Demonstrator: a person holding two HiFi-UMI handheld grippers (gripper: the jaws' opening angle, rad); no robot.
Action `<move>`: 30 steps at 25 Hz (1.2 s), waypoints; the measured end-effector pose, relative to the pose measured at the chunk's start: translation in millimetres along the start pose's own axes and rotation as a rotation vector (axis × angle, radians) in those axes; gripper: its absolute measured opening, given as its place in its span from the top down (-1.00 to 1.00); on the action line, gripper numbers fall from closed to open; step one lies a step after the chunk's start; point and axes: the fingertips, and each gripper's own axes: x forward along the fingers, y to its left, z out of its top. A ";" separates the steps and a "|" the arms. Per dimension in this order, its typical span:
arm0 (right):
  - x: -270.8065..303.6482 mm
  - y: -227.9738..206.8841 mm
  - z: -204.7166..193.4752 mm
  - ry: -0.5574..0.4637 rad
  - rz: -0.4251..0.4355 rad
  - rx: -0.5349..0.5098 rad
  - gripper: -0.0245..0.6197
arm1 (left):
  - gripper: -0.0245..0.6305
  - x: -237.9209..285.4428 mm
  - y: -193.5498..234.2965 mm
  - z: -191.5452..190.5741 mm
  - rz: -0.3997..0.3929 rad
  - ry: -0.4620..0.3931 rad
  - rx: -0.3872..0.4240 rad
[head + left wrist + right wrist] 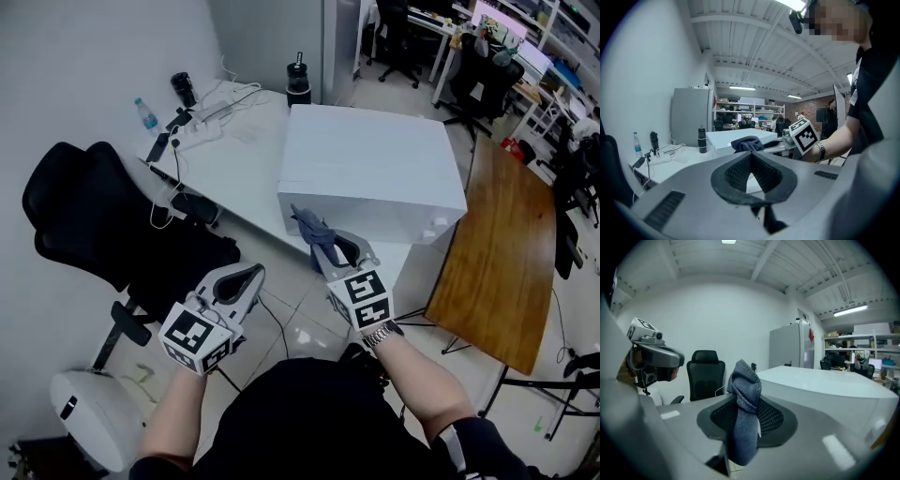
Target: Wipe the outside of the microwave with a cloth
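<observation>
1. Head view is showing the microwave (pixel 375 173) sitting on the near end of a white tabletop (pixel 234 164), just a plain white box from up here.
2. Coming in from below, the right gripper (pixel 322 246) is pointing at the microwave's near left corner. Its fingers (pixel 771 418) are pinching a dark grey-blue cloth (pixel 307 223), so they're standing partly open around the bunched fabric.
3. Right gripper view is backing that up: the cloth is sticking up past the fingertips and drooping down below them, with the microwave stretching off to the right behind it.
4. So the cloth is hanging just beside that corner of the microwave. Honestly can't tell whether it's touching the side.
5. Meanwhile the left gripper (pixel 248 277) is hanging lower and further left, over the floor and apart from the microwave. In the left gripper view its fingers (pixel 736 171) are meeting at the tips with nothing between them.
6. Other stuff: a black chair (pixel 94 216) is standing left of the tabletop, a black bottle (pixel 298 80) and some cables (pixel 220 108) are sitting at its far end, and a wooden table (pixel 497 234) is standing right of the microwave.
</observation>
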 end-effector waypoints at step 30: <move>102.7 -37.7 -66.1 0.175 -0.146 0.196 0.59 | 0.91 -33.3 49.0 -24.0 0.052 0.043 -0.040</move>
